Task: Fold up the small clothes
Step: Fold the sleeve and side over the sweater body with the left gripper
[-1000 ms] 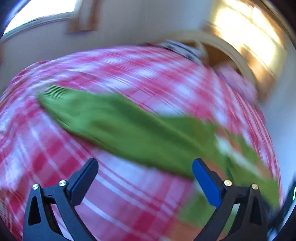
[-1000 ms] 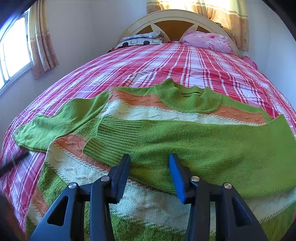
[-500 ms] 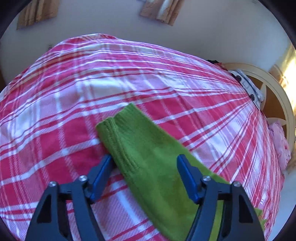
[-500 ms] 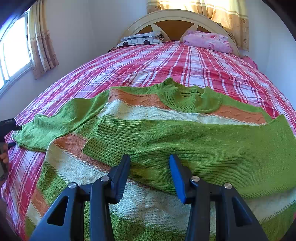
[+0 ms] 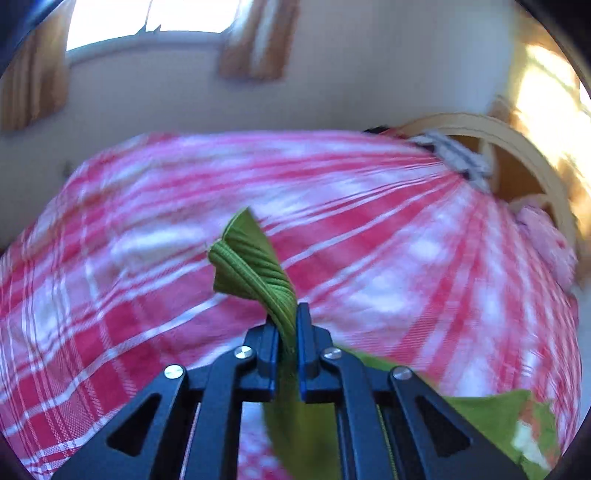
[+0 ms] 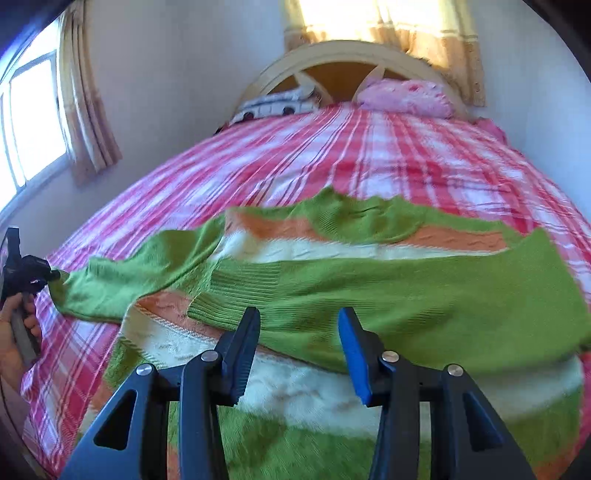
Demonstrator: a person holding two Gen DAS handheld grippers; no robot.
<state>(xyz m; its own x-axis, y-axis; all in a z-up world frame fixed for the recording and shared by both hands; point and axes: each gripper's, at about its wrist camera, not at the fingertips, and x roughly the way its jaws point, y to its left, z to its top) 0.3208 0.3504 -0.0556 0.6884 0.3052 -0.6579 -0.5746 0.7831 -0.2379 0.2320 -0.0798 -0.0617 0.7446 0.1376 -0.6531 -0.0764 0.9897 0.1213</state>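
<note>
Nearest in the left wrist view, left gripper clamped tight on the ribbed cuff of a green sleeve, jaws pressed together with only the knit between them; cuff standing up and curling toward 12 o'clock, lifted off the bedspread. More green knit trailing off toward 5 o'clock. Beyond, red and white check blurred across the middle, then the pale wall and a window at 11 o'clock, wooden headboard at 2 o'clock. In the right wrist view, right gripper low at 6 o'clock with fingers well apart, holding nothing, hovering just over the sweater. Sweater lying flat on the bed, striped green, cream and orange, one sleeve folded across the chest, neckline toward 12 o'clock. Other sleeve stretched out toward 9 o'clock, its end pinched by the left gripper, with a hand gripping the handle at the frame edge. Farther up, a pink pillow at 1 o'clock, a patterned pillow beside it at 12 o'clock, and curtains above the headboard.
</note>
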